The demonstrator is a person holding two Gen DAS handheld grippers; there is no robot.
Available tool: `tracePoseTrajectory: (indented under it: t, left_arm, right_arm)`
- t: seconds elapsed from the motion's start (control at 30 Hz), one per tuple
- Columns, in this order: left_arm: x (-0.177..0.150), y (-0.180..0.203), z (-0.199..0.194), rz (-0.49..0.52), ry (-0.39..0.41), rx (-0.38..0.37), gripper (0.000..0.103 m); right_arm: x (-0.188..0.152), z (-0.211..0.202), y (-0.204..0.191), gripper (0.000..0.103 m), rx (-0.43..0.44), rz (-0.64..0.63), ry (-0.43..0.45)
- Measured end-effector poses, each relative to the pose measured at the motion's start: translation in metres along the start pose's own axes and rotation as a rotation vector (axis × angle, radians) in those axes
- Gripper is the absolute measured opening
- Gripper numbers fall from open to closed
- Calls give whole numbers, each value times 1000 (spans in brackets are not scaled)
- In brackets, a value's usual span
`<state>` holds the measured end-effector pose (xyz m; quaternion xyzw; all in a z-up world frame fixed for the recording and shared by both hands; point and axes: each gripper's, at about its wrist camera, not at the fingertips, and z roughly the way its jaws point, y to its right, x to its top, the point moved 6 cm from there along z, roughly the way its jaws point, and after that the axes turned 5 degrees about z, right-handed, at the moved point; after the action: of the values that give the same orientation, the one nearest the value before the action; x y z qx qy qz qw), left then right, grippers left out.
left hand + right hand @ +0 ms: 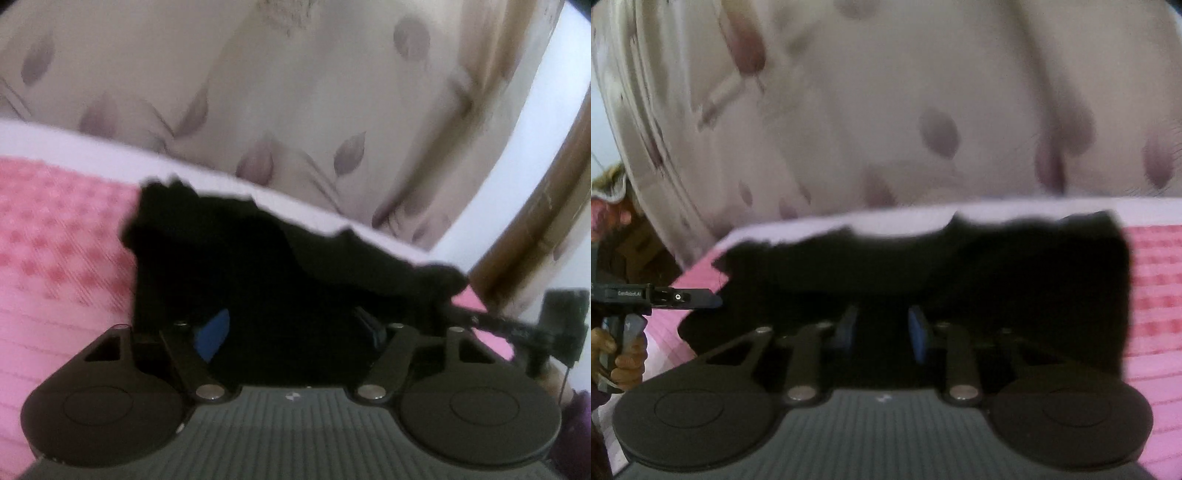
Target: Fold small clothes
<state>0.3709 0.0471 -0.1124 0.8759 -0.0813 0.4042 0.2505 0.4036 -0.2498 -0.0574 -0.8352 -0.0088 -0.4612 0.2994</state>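
A small black garment (258, 280) lies on a pink patterned cloth (55, 251). In the left wrist view it fills the space between my left gripper's (295, 332) wide-apart blue fingers (214, 336). The right gripper (480, 317) shows at the right edge, pinching the garment's far corner. In the right wrist view the garment (1015, 280) spreads wide, and my right gripper's (882, 328) blue fingers (919, 332) stand a little apart with dark cloth between them. The left gripper (701, 297) shows at the left, its tip at the garment's edge.
A cream curtain with mauve leaf prints (295, 103) hangs close behind the surface's far edge (295, 195). A white wall (535, 147) and a brown wooden frame (535, 221) stand at the right. A hand (624, 354) holds the left gripper's handle.
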Motion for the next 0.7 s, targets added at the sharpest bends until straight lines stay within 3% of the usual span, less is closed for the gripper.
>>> tracePoseTrajectory:
  t: [0.13, 0.23, 0.3, 0.4, 0.53, 0.57, 0.6, 0.7]
  left_arm:
    - [9, 0, 31, 8, -48, 19, 74]
    - [32, -8, 49, 18, -45, 49, 79]
    - [51, -16, 60, 19, -25, 68, 89]
    - [77, -37, 73, -40, 42, 125, 89]
    - [97, -73, 67, -241, 204, 182, 91]
    - [100, -83, 60, -293, 259, 197, 96]
    - [101, -89, 53, -320, 296, 220, 102]
    - [100, -97, 36, -313, 331, 262, 102]
  right_arm:
    - [-2, 36, -3, 29, -58, -36, -108]
    - [15, 48, -3, 29, -78, -52, -108]
    - [30, 58, 7, 29, -102, -43, -99]
    - [60, 67, 25, 29, -131, 28, -23]
    - [90, 62, 58, 29, -150, 208, 144]
    - [92, 57, 65, 29, -144, 250, 182]
    - [93, 49, 72, 29, -146, 289, 225]
    - [87, 20, 82, 29, -122, 347, 310]
